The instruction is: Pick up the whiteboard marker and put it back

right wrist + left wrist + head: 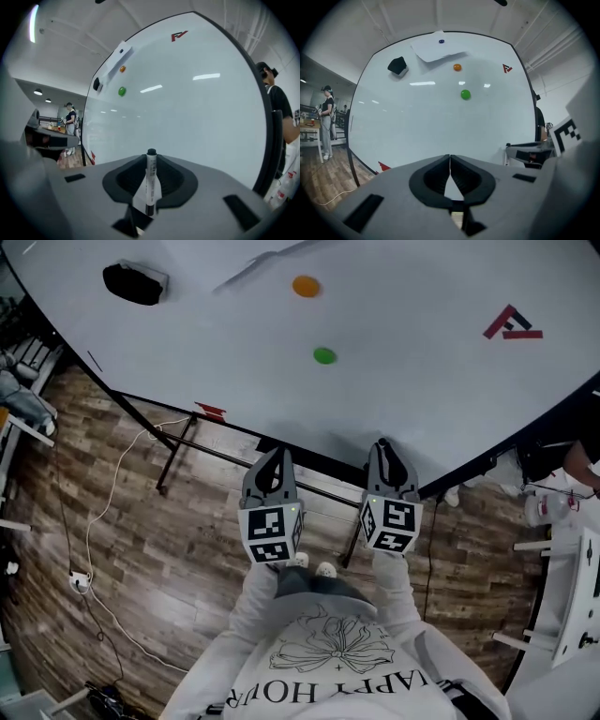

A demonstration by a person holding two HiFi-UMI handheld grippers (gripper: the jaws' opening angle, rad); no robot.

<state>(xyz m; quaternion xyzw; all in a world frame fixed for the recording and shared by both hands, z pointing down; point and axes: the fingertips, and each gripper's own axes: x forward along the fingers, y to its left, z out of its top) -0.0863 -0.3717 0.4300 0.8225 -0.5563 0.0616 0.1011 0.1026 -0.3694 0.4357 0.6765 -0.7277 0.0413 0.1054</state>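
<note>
Right gripper (pixel 151 164) had its jaws clamped on the whiteboard marker (pixel 150 180), standing it up facing the whiteboard (pixel 201 108), probably ready to put back. Left gripper (pixel 450 161) was pinched together, empty.

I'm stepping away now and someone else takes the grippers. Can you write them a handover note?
Left gripper: shut, empty.
Right gripper: shut on the whiteboard marker, which stands upright between the jaws.
Both face the whiteboard.
Done: marker picked up.
Left: put it back. No view shows a tray or holder for it.
</note>
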